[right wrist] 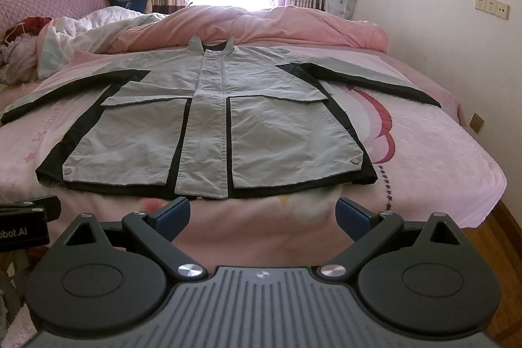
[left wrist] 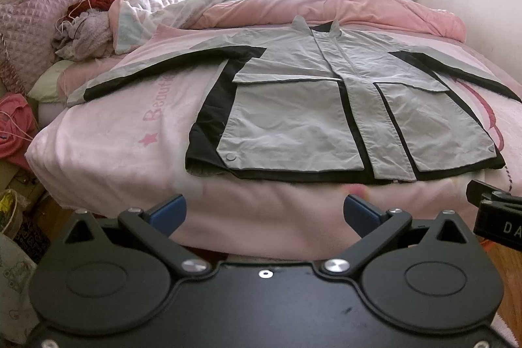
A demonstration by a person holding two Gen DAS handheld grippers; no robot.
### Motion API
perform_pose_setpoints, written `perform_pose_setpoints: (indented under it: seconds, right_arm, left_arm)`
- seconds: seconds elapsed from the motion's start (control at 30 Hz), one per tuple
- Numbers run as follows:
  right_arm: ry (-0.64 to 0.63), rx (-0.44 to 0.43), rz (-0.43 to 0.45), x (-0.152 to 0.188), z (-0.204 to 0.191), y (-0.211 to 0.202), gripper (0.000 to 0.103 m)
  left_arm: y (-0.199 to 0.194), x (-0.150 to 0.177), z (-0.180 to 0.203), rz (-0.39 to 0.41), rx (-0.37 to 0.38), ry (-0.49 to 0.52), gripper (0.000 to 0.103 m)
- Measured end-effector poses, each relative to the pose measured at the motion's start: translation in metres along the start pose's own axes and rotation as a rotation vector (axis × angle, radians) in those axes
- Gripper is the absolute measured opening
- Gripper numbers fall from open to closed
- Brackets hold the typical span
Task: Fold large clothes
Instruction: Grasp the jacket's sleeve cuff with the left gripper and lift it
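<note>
Jacket [right wrist: 208,126], grey with black panels, lies front up and spread flat on the bed [right wrist: 456,158], its hem along the near edge and its collar toward the heaped pink duvet [right wrist: 293,25] at the far edge. Nearest, the left gripper [left wrist: 264,211] and the right gripper [right wrist: 262,212] both hover short of that near edge, jaws apart and empty. No fold looks started. A clean first fold likely means each gripper pinching a sleeve [left wrist: 156,70] near the cuff, drawing it inward across the chest, and keeping the cloth low and taut so the panels stay unwrinkled.
</note>
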State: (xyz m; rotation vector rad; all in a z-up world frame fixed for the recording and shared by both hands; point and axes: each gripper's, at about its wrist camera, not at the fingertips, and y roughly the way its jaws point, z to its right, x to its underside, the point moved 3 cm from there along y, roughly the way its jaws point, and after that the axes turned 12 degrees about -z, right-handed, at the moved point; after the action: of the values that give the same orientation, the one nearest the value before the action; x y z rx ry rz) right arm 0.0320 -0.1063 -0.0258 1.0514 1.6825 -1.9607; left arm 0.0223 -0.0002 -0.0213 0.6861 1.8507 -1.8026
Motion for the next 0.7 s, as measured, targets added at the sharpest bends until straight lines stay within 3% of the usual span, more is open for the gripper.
perform_pose_setpoints:
  seconds: [0.33,0.5,0.7]
  right_arm:
    - [0.007,-0.001,-0.012,-0.014,-0.001,0.010,0.103]
    - [0.017,0.019,0.042,-0.055,0.000,0.023,0.103]
    - [0.021,-0.005,0.087,-0.125,-0.006,0.068,0.103]
  left_arm:
    - [0.010,-0.017,-0.007,-0.003,0.015,-0.010,0.103]
    - [0.021,-0.048,-0.028,0.058,0.039,-0.043,0.103]
    - [0.056,-0.110,-0.087,0.101,0.043,-0.179,0.103]
